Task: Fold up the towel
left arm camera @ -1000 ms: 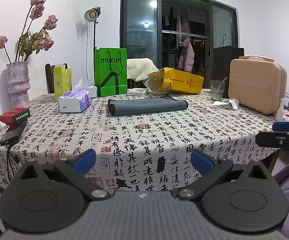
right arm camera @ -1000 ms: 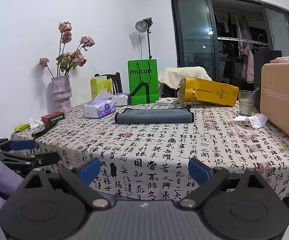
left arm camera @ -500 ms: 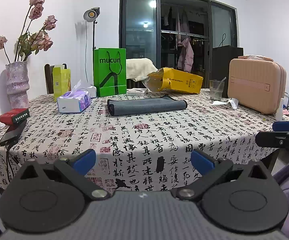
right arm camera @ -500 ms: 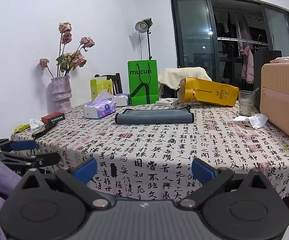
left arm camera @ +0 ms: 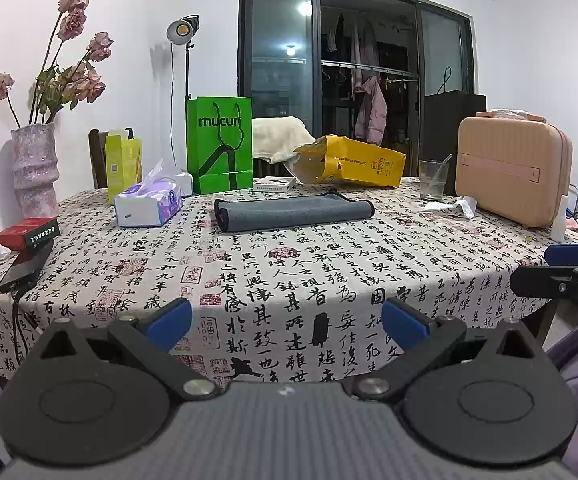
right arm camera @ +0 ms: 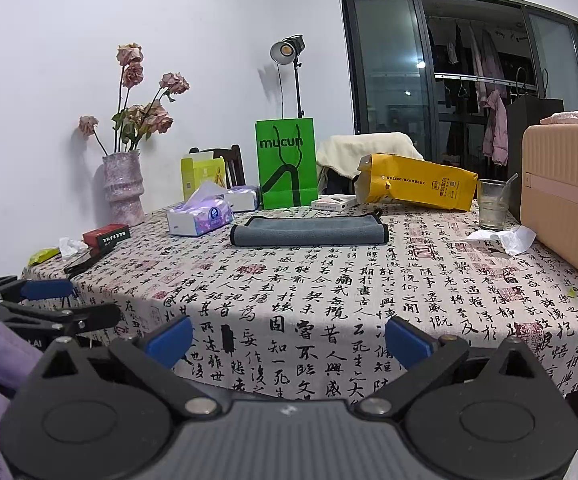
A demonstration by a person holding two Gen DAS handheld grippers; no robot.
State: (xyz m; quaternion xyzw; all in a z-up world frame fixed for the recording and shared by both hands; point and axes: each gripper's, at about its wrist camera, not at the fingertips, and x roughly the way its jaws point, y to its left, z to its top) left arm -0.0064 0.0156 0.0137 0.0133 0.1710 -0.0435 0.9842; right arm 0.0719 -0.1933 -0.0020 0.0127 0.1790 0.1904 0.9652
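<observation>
A grey towel (left arm camera: 293, 212) lies folded into a long flat strip on the far half of the table; it also shows in the right wrist view (right arm camera: 309, 231). My left gripper (left arm camera: 287, 322) is open and empty, held at the table's near edge, well short of the towel. My right gripper (right arm camera: 289, 336) is open and empty too, at the same near edge. Each gripper shows in the other's view, the right one (left arm camera: 561, 268) at the right border, the left one (right arm camera: 49, 304) at the left border.
The table (left arm camera: 329, 280) has a calligraphy-print cloth. Around the towel stand a tissue box (left arm camera: 147, 206), a green paper bag (left arm camera: 219, 150), a yellow bag (left arm camera: 349, 160), a glass (left arm camera: 433, 180), a pink case (left arm camera: 513, 172), a vase (left arm camera: 35, 172) and a phone (left arm camera: 25, 266).
</observation>
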